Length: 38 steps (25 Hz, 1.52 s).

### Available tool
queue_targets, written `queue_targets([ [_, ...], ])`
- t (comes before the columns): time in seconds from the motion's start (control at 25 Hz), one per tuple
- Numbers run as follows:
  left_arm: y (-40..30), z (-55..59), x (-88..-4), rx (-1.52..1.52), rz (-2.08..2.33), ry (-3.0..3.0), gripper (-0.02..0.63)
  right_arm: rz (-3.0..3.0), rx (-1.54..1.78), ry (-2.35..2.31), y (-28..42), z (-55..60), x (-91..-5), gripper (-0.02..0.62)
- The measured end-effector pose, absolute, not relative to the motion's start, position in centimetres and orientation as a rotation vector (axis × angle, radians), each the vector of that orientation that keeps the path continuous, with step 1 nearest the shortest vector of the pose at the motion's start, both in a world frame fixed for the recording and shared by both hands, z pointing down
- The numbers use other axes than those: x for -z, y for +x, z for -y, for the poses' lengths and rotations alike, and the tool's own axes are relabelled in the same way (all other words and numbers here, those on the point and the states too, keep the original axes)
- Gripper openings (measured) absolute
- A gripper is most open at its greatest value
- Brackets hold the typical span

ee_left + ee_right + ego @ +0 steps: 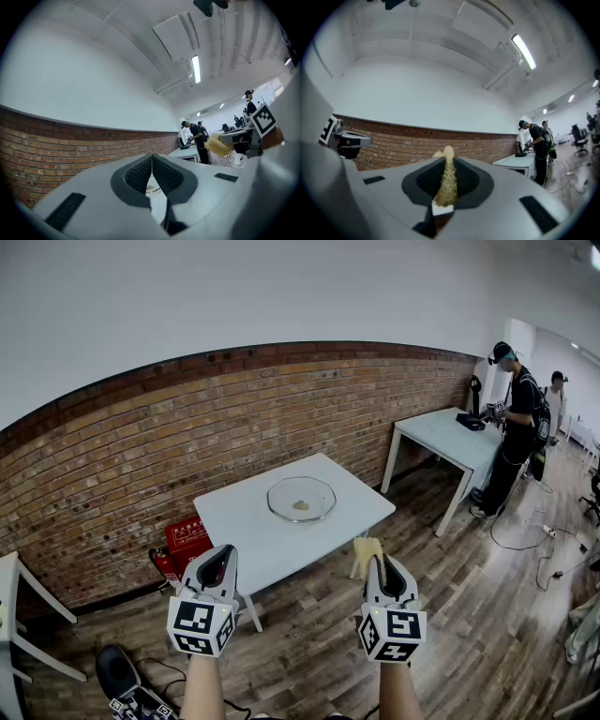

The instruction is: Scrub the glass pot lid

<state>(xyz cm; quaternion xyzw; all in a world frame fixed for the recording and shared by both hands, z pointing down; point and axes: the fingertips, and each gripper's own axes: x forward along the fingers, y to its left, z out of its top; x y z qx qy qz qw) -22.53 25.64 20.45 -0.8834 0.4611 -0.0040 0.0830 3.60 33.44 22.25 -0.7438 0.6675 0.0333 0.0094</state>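
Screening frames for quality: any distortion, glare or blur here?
Head view: strong fisheye bend, the brick wall arcs; the glass pot lid is crisp. Left gripper view: dark rounded corners, ceiling light blown out. Right gripper view: same dark corners; the yellow scrubber between the jaws is in focus.

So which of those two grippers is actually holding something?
The right gripper: a yellow scrubber is pinched in its jaws. The left gripper is shut on nothing.
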Motion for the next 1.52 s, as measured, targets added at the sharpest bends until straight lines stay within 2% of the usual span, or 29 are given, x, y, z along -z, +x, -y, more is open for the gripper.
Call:
queue_targets([
  [0.76,-21.7,-25.7,-20.9,0.008,-1.373,-2.645,0.011,-2.044,-0.053,-2.286,5.0,-33.2,-22.8,0.057],
  [1.52,-12.4,-28.1,-21.6,0.082,-1.373,-2.641,0.012,-2.152,-0.046,-2.201,11.0,-33.4,-23.3,0.057],
])
